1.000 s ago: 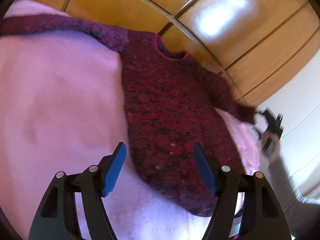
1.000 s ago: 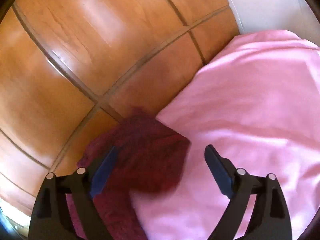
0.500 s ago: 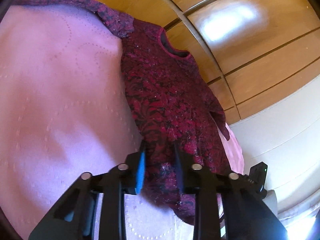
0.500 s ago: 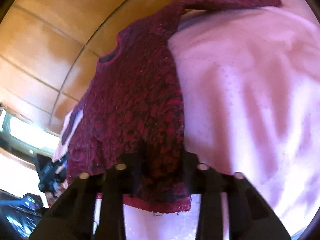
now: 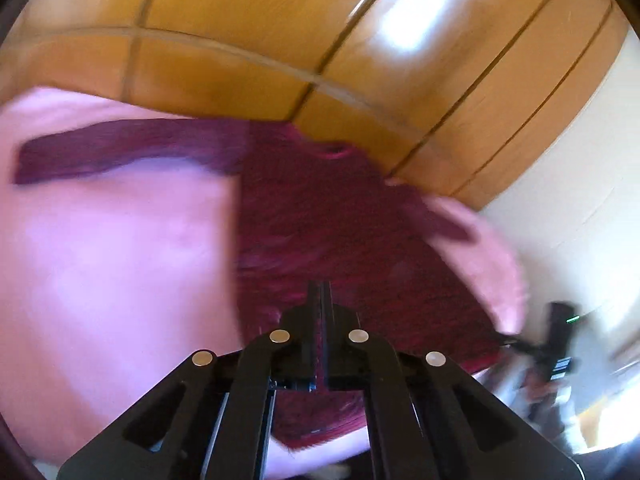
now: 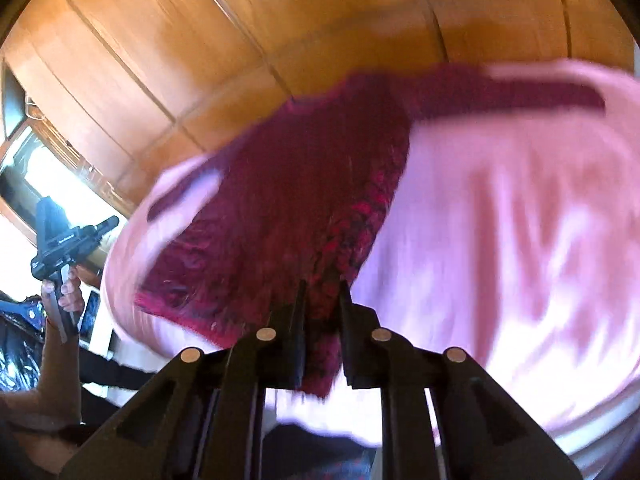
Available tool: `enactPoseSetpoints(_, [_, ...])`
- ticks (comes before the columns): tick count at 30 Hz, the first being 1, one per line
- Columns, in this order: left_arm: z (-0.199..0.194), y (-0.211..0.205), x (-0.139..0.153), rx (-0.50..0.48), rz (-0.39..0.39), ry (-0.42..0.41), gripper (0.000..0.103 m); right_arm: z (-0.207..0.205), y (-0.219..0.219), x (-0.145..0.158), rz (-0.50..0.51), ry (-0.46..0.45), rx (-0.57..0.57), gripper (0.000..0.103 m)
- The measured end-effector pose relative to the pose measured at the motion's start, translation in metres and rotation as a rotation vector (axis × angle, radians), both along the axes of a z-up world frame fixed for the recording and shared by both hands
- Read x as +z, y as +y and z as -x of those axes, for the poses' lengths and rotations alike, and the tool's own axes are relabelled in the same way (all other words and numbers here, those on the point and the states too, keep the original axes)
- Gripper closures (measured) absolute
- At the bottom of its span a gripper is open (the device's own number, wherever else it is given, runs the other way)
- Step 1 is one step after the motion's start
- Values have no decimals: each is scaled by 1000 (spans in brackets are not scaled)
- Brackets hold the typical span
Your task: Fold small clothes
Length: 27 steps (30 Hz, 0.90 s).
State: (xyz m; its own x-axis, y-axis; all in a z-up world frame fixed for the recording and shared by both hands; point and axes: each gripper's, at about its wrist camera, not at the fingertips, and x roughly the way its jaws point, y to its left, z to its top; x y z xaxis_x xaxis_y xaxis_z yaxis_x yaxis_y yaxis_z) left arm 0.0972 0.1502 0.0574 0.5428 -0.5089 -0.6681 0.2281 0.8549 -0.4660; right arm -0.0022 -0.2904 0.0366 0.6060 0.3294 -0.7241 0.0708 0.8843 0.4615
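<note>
A small dark red knitted sweater (image 5: 320,216) lies spread on a pink bedspread (image 5: 112,264), neck towards the wooden wall, one sleeve stretched out to the left. My left gripper (image 5: 320,292) is shut on the sweater's bottom hem. In the right wrist view the same sweater (image 6: 304,184) lies on the bedspread (image 6: 500,240), and my right gripper (image 6: 322,288) is shut on the hem at its near corner. Both views are blurred by motion.
A wooden panelled wall (image 5: 280,32) stands behind the bed. The other hand-held gripper (image 6: 60,236) shows at the left of the right wrist view, and at the right of the left wrist view (image 5: 556,340). A white wall (image 5: 580,160) is at right.
Both grippers have closed fully on the sweater's hem and pulled it nearer. A second ago both were open, the right one by a sleeve end.
</note>
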Motion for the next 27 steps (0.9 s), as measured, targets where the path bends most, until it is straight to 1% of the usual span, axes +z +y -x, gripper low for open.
enactPoseSetpoints(1, [6, 5, -14, -2, 8, 27, 100, 6, -5, -7, 3, 21, -10, 90])
enactPoseSetpoints(2, [11, 11, -34, 7, 20, 74, 93, 8, -7, -19, -10, 49, -31, 88])
enactPoseSetpoints(3, [15, 13, -49, 34, 13, 106, 71, 15, -11, -23, -20, 64, -47, 85])
enactPoseSetpoints(4, [19, 16, -62, 63, 11, 120, 50, 16, -14, -29, -25, 72, -74, 77])
enactPoseSetpoints(5, [26, 20, -77, 95, 29, 128, 45, 14, -16, -35, -63, 75, -101, 63])
enactPoseSetpoints(6, [30, 22, -89, 106, 57, 144, 45, 14, -22, -38, -99, 75, -116, 58])
enactPoseSetpoints(7, [30, 21, -96, 106, 83, 161, 45, 12, -26, -39, -116, 70, -130, 54])
enactPoseSetpoints(8, [34, 20, -106, 112, 126, 177, 45, 12, -24, -38, -123, 70, -127, 54])
enactPoseSetpoints(9, [36, 19, -112, 119, 154, 176, 45, 9, -24, -40, -141, 73, -118, 54])
enactPoseSetpoints(10, [36, 16, -114, 116, 164, 173, 45, 8, -23, -43, -158, 77, -110, 54])
enactPoseSetpoints(11, [37, 11, -117, 104, 171, 175, 46, 3, -9, -52, -161, 79, -107, 54])
enactPoseSetpoints(12, [37, 6, -119, 92, 174, 178, 55, -1, -3, -58, -153, 85, -102, 54])
enactPoseSetpoints(13, [35, -1, -120, 79, 173, 176, 68, -1, 0, -60, -141, 88, -97, 57])
enactPoseSetpoints(14, [34, -8, -120, 68, 142, 164, 76, -6, 4, -59, -115, 85, -91, 73])
enactPoseSetpoints(15, [33, -12, -119, 58, 103, 153, 88, -6, 8, -60, -92, 84, -85, 80])
enactPoseSetpoints(16, [32, -20, -117, 52, 78, 144, 91, -8, 17, -64, -76, 82, -79, 85])
enactPoseSetpoints(17, [34, -20, -112, 49, 72, 131, 91, -7, 21, -56, -48, 70, -73, 87])
enactPoseSetpoints(19, [43, -18, -102, 48, 56, 102, 92, 1, 25, -37, -2, 29, -60, 89])
enactPoseSetpoints(20, [49, -12, -94, 40, 56, 79, 92, 9, 27, -23, 16, -3, -54, 90])
enactPoseSetpoints(21, [54, -10, -87, 34, 55, 66, 93, 17, 28, -10, 26, -30, -47, 90])
enactPoseSetpoints(23, [70, -4, -79, 14, 53, 54, 93, 33, 32, 5, 41, -50, -20, 90])
enactPoseSetpoints(25, [84, -8, -78, 0, 27, 53, 93, 46, 39, 5, 76, -32, 0, 90])
enactPoseSetpoints(27, [98, -11, -88, -6, 15, 84, 93, 55, 43, -9, 86, 18, 2, 90])
